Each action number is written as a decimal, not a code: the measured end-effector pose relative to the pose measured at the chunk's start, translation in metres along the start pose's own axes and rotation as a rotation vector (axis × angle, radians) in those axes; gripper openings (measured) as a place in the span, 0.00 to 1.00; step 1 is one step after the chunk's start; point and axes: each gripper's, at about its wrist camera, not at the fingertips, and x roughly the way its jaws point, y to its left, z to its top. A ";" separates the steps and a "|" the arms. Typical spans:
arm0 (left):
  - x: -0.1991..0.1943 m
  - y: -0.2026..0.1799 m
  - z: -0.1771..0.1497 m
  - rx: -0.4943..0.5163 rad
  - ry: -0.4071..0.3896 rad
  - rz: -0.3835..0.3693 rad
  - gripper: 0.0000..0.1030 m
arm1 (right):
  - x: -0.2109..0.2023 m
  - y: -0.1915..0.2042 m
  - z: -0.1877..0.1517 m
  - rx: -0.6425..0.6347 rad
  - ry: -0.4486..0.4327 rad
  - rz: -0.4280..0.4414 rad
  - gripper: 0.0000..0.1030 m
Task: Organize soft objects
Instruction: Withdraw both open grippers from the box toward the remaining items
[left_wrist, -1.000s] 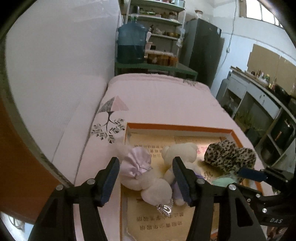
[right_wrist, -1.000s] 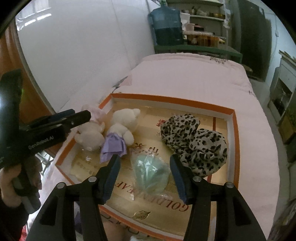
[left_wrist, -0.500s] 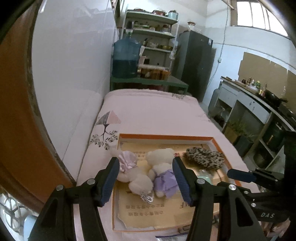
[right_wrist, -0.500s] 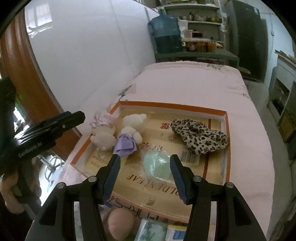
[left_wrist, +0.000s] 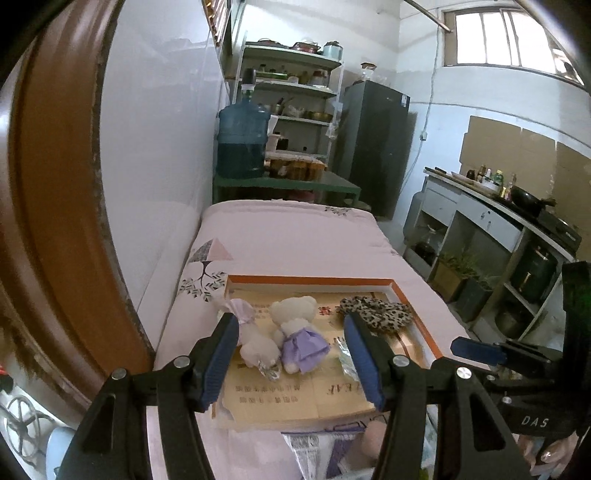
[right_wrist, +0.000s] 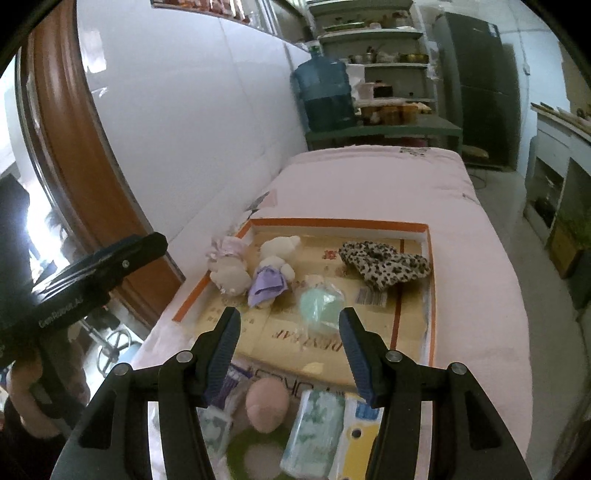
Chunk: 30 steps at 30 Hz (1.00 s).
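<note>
i had both tools held back from the tray. the left hand-held gripper (left_wrist: 291, 354) had its blue-padded fingers spread wide with nothing between them, and the right hand-held gripper (right_wrist: 288, 350) was spread the same way, pinching nothing.

the soft things lay in a shallow cardboard tray (right_wrist: 428, 258) with an orange rim and a printed tan floor, flat on a pink quilted bed (right_wrist: 369, 184). along the tray's left side sat a cream plush toy with a frilly pale-pink bonnet (right_wrist: 227, 264), rounded and fuzzy, touching a second cream plush bear in a lilac dress (right_wrist: 271, 273); in the left wrist view that bear (left_wrist: 299, 332) lay with its head away from me. just right of the bear was a mint-green soft lump in crinkly clear wrap (right_wrist: 319, 306). toward the far right corner, apart from these, sprawled a leopard-print fabric piece (right_wrist: 384, 264), floppy and folded on itself.

nearer to me, outside the tray's front edge and beneath the right fingers, lay a smooth pink rounded plush piece (right_wrist: 266, 402), a soft pack with a green pattern (right_wrist: 314, 432) and a yellow and white pack (right_wrist: 360, 432), close together.
</note>
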 end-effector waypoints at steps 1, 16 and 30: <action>-0.002 0.000 -0.001 0.002 -0.004 -0.002 0.57 | -0.003 0.001 -0.002 0.001 -0.002 -0.003 0.56; -0.033 -0.016 -0.033 0.009 -0.015 -0.035 0.57 | -0.033 0.014 -0.038 0.000 -0.019 -0.032 0.56; -0.043 -0.029 -0.055 0.036 -0.004 -0.017 0.57 | -0.049 0.012 -0.066 0.036 -0.022 -0.050 0.56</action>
